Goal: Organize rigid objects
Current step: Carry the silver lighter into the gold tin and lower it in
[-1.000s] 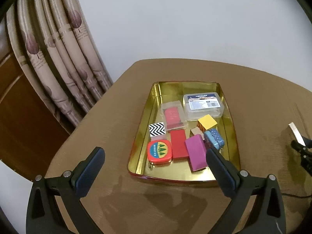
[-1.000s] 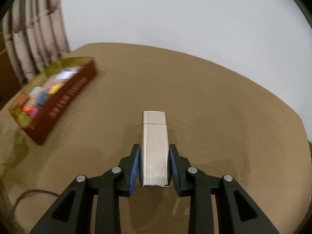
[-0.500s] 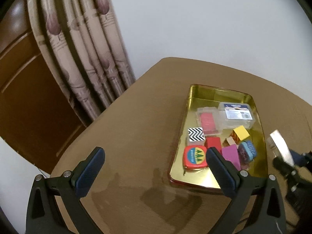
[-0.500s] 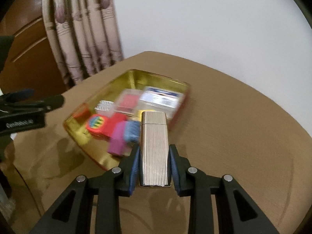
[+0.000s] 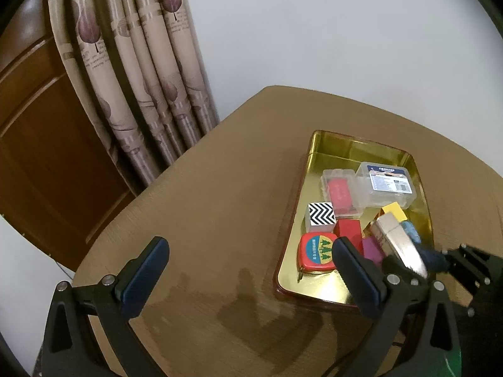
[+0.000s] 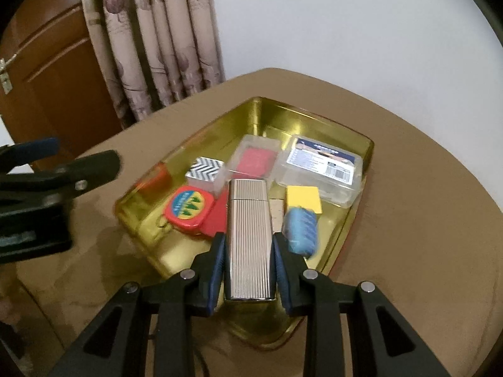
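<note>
My right gripper (image 6: 248,245) is shut on a ribbed silver lighter (image 6: 249,235), held above the near part of the gold tin tray (image 6: 314,116). From the left wrist view the silver lighter (image 5: 399,245) hangs over the tray's (image 5: 345,141) right side, with the right gripper (image 5: 408,259) reaching in from the right. The tray holds a red tape measure (image 6: 188,209), a zigzag block (image 6: 206,169), a yellow block (image 6: 303,199), a blue dotted block (image 6: 300,229) and two clear boxes (image 6: 320,166). My left gripper (image 5: 248,270) stands open over bare tabletop, left of the tray.
The round brown table (image 5: 204,220) ends close behind the tray, against a white wall. Patterned curtains (image 5: 135,88) and a brown wooden door (image 5: 37,144) stand to the left. A dark cable (image 6: 201,361) lies near the table's front edge.
My right gripper carried the lighter leftward from bare tabletop until it hangs over the tray. My left gripper shifted left, so the tray now sits at its right.
</note>
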